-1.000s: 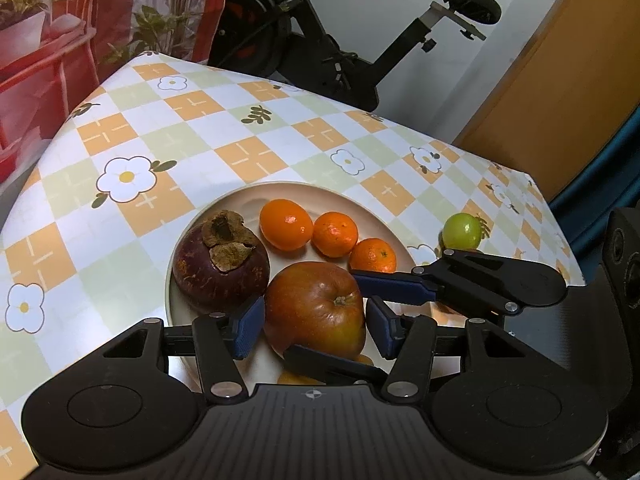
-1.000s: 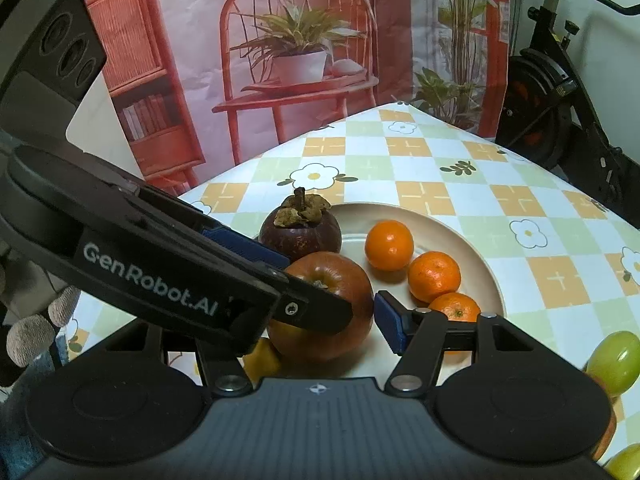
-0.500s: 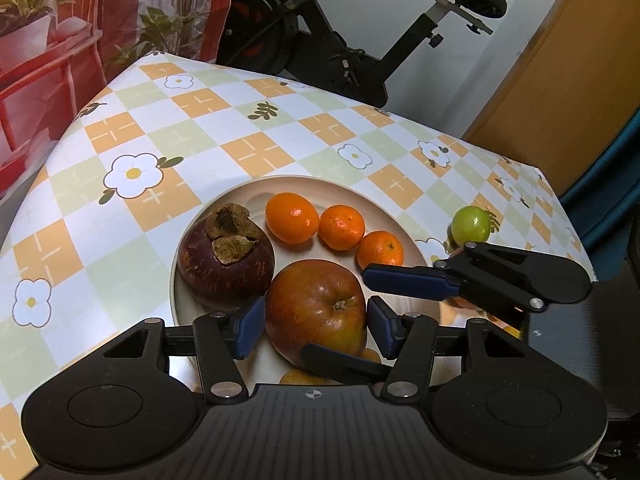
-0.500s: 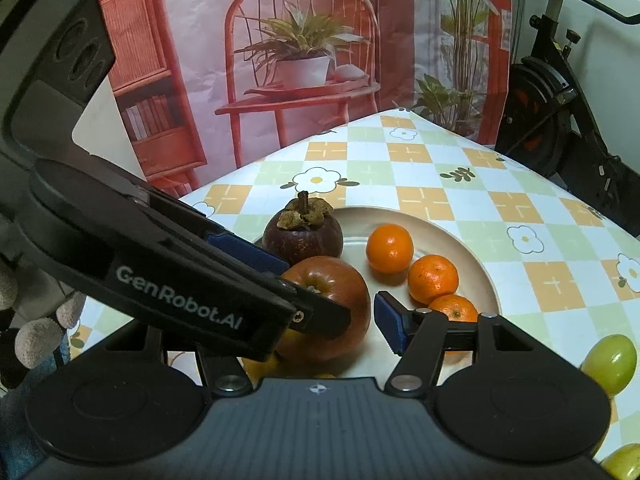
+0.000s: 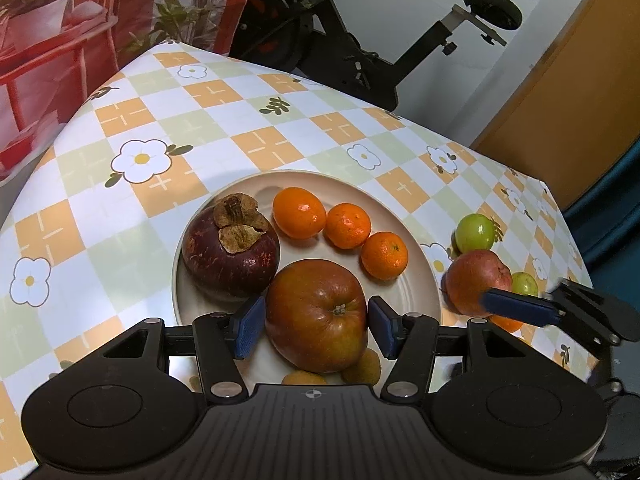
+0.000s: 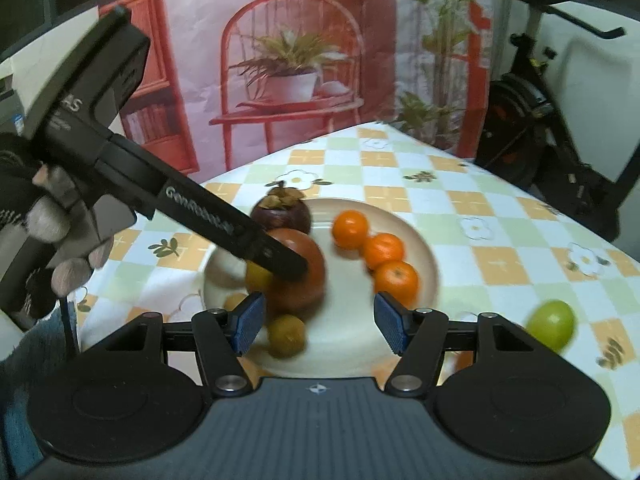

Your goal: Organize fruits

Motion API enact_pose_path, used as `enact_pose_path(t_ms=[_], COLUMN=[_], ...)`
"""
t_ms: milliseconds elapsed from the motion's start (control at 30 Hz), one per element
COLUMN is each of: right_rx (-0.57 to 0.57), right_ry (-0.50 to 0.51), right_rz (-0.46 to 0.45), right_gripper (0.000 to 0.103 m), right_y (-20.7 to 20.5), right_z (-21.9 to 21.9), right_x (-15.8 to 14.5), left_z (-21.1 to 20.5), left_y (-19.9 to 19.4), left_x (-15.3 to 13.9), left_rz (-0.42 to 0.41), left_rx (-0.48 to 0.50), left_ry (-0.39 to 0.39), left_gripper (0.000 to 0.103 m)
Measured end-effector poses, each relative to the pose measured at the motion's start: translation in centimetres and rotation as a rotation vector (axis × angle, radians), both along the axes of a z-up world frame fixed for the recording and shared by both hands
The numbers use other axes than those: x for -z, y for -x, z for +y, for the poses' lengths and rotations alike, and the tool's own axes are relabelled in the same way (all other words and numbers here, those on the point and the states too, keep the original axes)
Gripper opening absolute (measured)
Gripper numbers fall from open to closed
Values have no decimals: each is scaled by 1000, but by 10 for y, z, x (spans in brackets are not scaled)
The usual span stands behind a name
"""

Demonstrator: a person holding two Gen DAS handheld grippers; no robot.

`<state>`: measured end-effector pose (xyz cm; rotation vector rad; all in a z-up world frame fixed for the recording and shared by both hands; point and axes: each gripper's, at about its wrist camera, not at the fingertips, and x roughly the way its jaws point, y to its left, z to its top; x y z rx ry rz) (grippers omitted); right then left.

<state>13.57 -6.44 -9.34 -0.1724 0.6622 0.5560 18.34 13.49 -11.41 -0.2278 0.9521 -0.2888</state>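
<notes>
A cream plate [image 5: 256,189] holds a dark mangosteen [image 5: 230,256], three tangerines [image 5: 346,226], a big red apple [image 5: 316,320] and some small yellow-brown fruits [image 5: 362,368]. My left gripper [image 5: 316,328] is shut on the apple, a blue pad against each side, and the apple rests on the plate. In the right wrist view one left finger [image 6: 240,236] lies along the apple [image 6: 304,296]. My right gripper [image 6: 320,325] is open and empty above the plate's near rim. One right finger [image 5: 516,306] shows off the plate's right side.
On the checked cloth right of the plate lie a red fruit [image 5: 476,280] and two green fruits [image 5: 475,233] [image 5: 525,284]. The table edge runs close behind them. An exercise bike [image 5: 360,40] stands beyond the table. A gloved hand [image 6: 48,216] holds the left gripper.
My right gripper has drawn back from the plate toward the table's right side, uncovering the red fruit there; its view is blurred. The left gripper and the apple have stayed put.
</notes>
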Motion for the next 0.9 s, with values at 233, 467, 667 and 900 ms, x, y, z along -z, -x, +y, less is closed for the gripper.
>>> enact_pose_path(t_ms=[233, 467, 667, 900], right_rx=[131, 303, 314, 273], right_ry=[-59, -117, -125, -168], right_rz=[-56, -86, -97, -55], right_gripper=[63, 63, 63, 63], right_y=[32, 56, 77, 91], right_z=[-55, -110, -125, -119], right_x=[-8, -11, -3, 16], left_z=[-2, -2, -23, -79], left_y=[3, 11, 25, 37], left_x=[-1, -9, -28, -34], left_rz=[-9, -53, -126, -137], left_rx=[-22, -65, -34, 103], left_ry=[-6, 15, -14, 25], left_gripper=[59, 58, 59, 61])
